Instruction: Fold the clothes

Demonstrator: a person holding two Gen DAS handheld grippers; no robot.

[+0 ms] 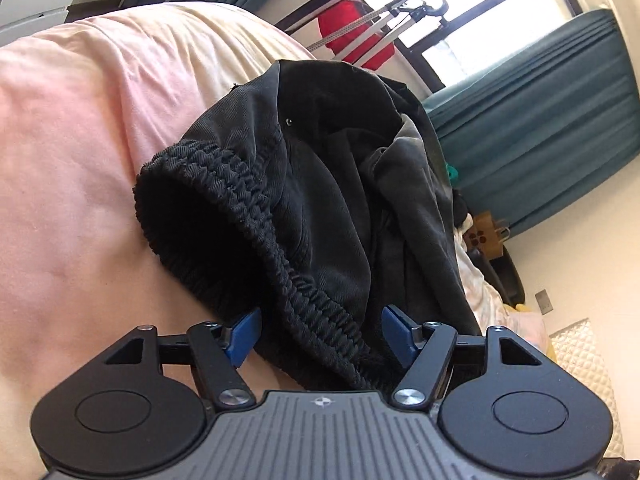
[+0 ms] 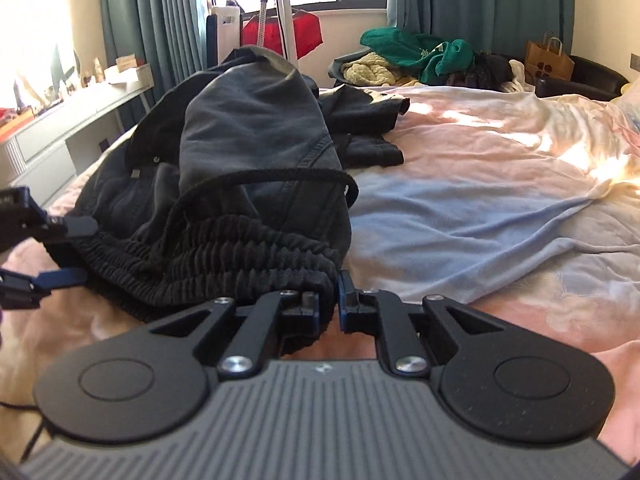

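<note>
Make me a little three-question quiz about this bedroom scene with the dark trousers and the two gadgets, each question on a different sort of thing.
1. Where do the dark trousers lie?
A. on the bed
B. on the floor
C. on a chair

2. What colour are the left gripper's finger pads?
A. red
B. blue
C. yellow

3. How does the right gripper stand?
A. wide open, clear of cloth
B. fingers closed on the ribbed waistband
C. holding a paper bag

Answers:
1 A: the trousers are heaped on the pink bedding.
2 B: both pads show blue beside the waistband.
3 B: its fingers sit nearly together with waistband cloth pinched between.
</note>
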